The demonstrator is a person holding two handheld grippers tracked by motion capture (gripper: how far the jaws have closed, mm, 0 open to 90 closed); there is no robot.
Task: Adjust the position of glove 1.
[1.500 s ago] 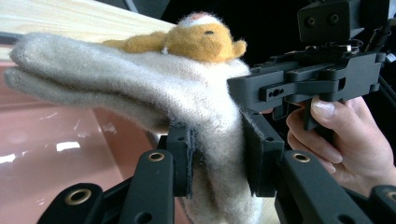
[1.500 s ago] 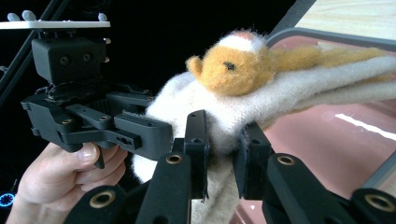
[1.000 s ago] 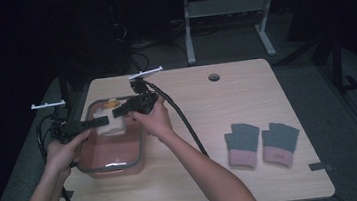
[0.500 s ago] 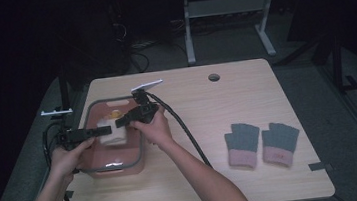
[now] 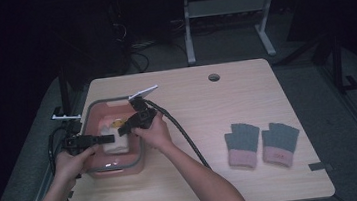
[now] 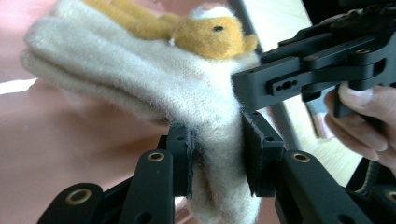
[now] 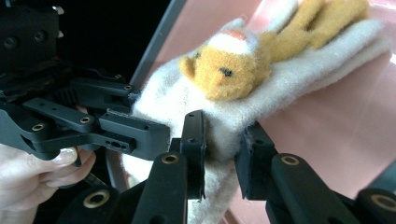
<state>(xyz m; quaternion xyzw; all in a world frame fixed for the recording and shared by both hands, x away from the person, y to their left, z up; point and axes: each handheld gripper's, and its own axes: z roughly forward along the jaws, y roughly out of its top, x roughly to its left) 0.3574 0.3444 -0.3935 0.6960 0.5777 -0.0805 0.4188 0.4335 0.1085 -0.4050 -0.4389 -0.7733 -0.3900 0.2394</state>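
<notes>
Cream wool, a mitten (image 6: 154, 88) with an orange plush animal (image 7: 233, 65) on it, lay in the pink bin (image 5: 98, 169) on the counter (image 5: 247, 103). Left tool (image 6: 215, 156) pinched its cuff tight. Right tool (image 7: 222, 147) straddled the cuff, jaws just easing apart, one pad off the wool.
</notes>
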